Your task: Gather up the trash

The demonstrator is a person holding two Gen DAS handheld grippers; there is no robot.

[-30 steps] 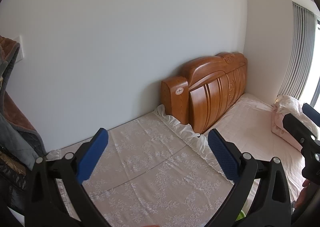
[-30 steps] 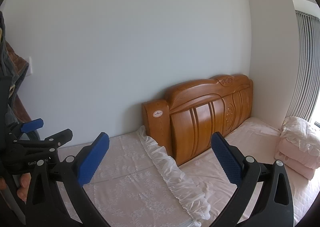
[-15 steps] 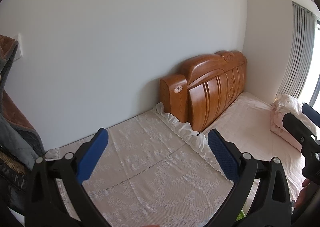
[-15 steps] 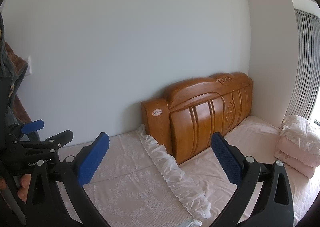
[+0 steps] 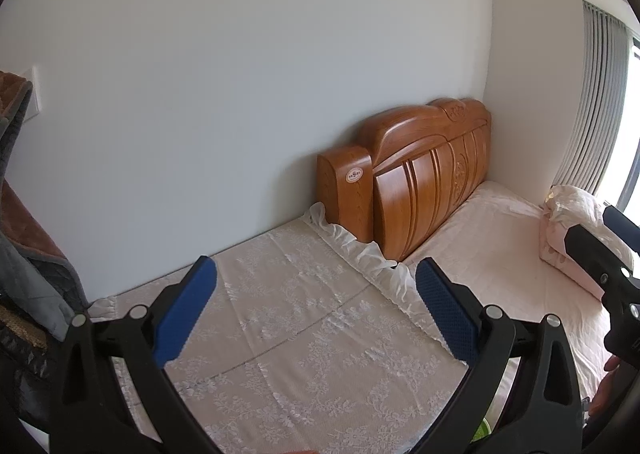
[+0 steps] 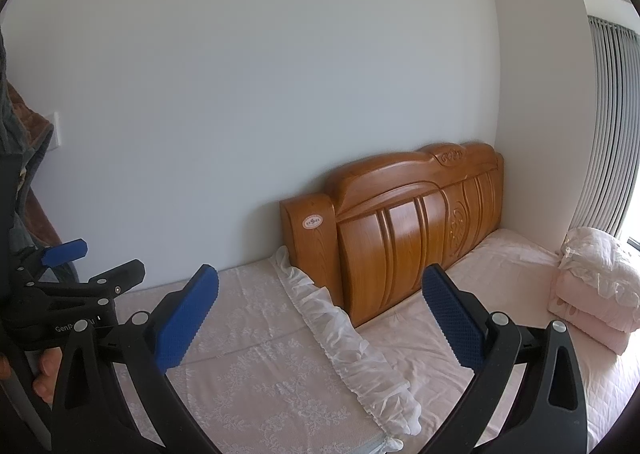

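Observation:
No trash shows in either view. My left gripper point(image 5: 316, 294) is open and empty, held above a surface draped in a white lace cloth point(image 5: 304, 334). My right gripper point(image 6: 320, 294) is open and empty, held above the same lace cloth point(image 6: 248, 374) near its ruffled edge point(image 6: 344, 338). The left gripper also shows at the left of the right wrist view point(image 6: 76, 266). The right gripper's body point(image 5: 608, 274) shows at the right edge of the left wrist view.
A carved wooden headboard point(image 5: 424, 182) stands against the pale wall, with a pink-sheeted bed point(image 6: 512, 270) in front of it. Folded pink bedding point(image 6: 596, 286) lies at the right. Grey curtains point(image 6: 612, 126) hang far right. Hanging clothes point(image 5: 24, 238) are at the left.
Both views have tilted slightly, and the headboard has drifted a little left and up in frame. Both grippers stay open and empty.

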